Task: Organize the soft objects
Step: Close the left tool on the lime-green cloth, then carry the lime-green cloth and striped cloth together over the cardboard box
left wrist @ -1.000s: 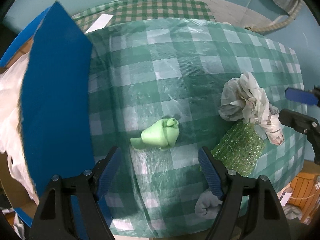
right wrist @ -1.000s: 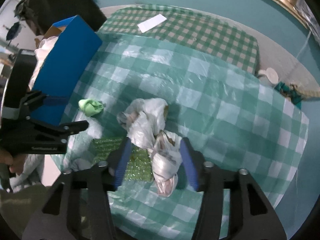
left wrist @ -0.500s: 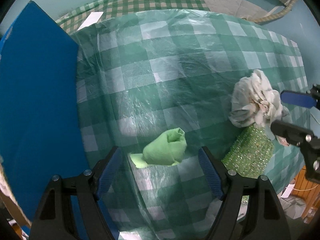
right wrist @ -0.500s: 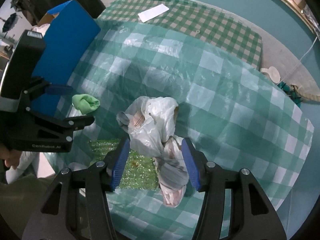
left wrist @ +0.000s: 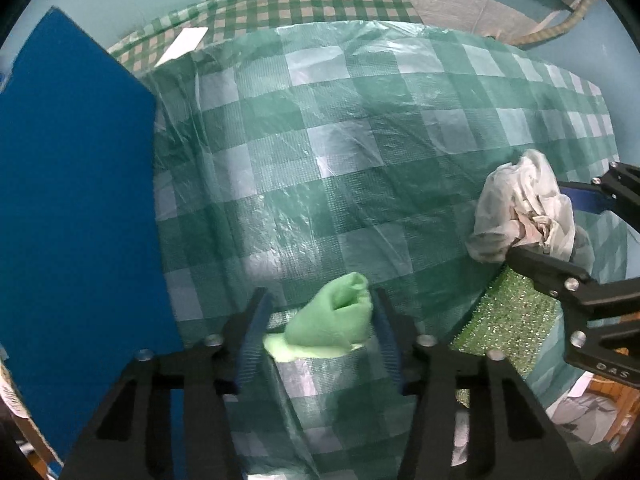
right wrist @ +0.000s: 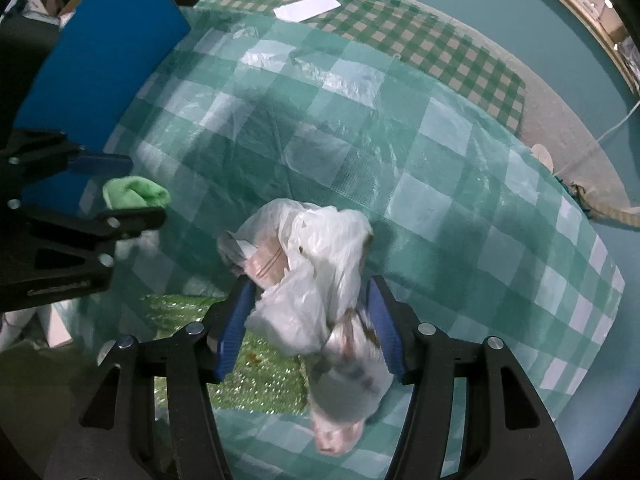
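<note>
Left wrist view: your left gripper has its jaws on either side of the rolled green cloth, narrowed around it; the right blue pad looks to be touching the roll, the left one shows a sliver of gap, so you cannot tell whether the pinch is complete. The cloth sits at the near part of the desk, on the clear plastic over the green-checked cover, probably because it is small and soft enough to take across its width in one bite. The blue box stands just to the left with its wall upright, a likely destination for sorted items, which would explain approaching from this side. To the right, the crumpled white plastic bag lies between the right gripper's arms, and the sparkly green scouring pad lies beside and below it. Right wrist view: your right gripper has its jaws drawn in around the middle of the plastic bag, pads against the crumpled film on both sides as far as shows. The bag's knotted lower end hangs toward the camera, so the waist is the firmest place to hold loose film. The scouring pad lies under the left finger, untouched. The green cloth appears at left between the other gripper's fingers, beside the blue box.
</note>
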Motion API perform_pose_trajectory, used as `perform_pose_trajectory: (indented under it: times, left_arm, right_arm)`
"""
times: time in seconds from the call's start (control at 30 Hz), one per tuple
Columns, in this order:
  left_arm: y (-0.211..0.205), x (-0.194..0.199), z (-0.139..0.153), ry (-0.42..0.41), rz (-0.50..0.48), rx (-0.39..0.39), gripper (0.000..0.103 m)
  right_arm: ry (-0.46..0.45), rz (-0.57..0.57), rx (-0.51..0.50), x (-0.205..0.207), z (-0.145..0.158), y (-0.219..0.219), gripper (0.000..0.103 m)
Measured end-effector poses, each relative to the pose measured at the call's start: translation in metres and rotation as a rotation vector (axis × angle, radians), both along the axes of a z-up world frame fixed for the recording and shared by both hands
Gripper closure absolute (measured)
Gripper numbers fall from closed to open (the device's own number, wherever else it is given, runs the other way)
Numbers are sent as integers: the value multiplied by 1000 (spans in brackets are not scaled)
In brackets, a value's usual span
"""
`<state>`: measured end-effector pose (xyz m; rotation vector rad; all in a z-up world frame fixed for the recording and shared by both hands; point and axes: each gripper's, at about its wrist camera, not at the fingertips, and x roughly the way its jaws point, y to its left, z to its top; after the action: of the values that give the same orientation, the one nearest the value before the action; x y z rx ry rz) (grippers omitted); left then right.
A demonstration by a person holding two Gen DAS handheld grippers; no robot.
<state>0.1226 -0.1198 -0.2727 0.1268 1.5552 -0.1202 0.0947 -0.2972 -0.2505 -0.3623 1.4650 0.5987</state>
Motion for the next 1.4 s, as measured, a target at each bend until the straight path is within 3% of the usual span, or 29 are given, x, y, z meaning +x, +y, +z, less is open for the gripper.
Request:
perform_pose_trajectory:
  times: [0.07, 0.2, 0.37, 0.53, 1.0, 1.4]
  left_arm:
    - [0, 1, 1, -2, -8, 3, 64]
    - [-2, -3, 4, 8, 8, 0, 66]
    - [6, -8, 5, 11, 33, 5, 68]
    - [6, -16, 14, -2, 44, 1, 68]
    - [1, -35, 51, -52, 70, -25, 68]
    - [-6, -68, 89, -89, 106, -49, 68]
  right_arm:
    - [11, 11, -22, -1, -8, 1, 42]
    - [-26, 42, -37, -5, -8, 4, 43]
    - [-31, 22, -47, -5, -5, -2, 75]
    - [-34, 2, -33, -3, 2, -11, 81]
    - [-55, -54, -4, -15, 33, -27, 82]
    - [-90, -83, 49, -24, 80, -37, 83]
